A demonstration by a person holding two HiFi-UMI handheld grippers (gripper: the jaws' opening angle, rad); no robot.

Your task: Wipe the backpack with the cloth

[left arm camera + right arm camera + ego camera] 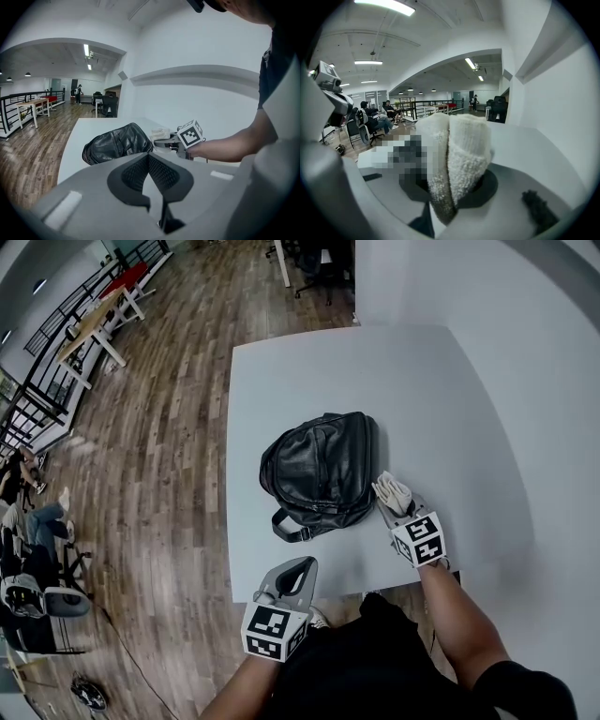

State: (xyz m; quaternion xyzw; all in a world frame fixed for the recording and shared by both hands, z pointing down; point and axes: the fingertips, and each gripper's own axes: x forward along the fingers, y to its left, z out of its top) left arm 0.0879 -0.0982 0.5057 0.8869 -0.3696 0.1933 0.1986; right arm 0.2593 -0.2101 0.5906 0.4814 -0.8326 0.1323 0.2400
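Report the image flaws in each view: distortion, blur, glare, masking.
Head view: the fisheye lens bows the table edges and the floorboards; the backpack is sharp with a soft sheen. Left gripper view: dark vignetted corners and a soft foreground. Right gripper view: a mosaic patch sits beside the cloth, and the ceiling strips glare.

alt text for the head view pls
A black backpack lies on a white table; the right tool holds a folded white cloth at its right side. The left tool, shut and empty, is at the table's near edge.
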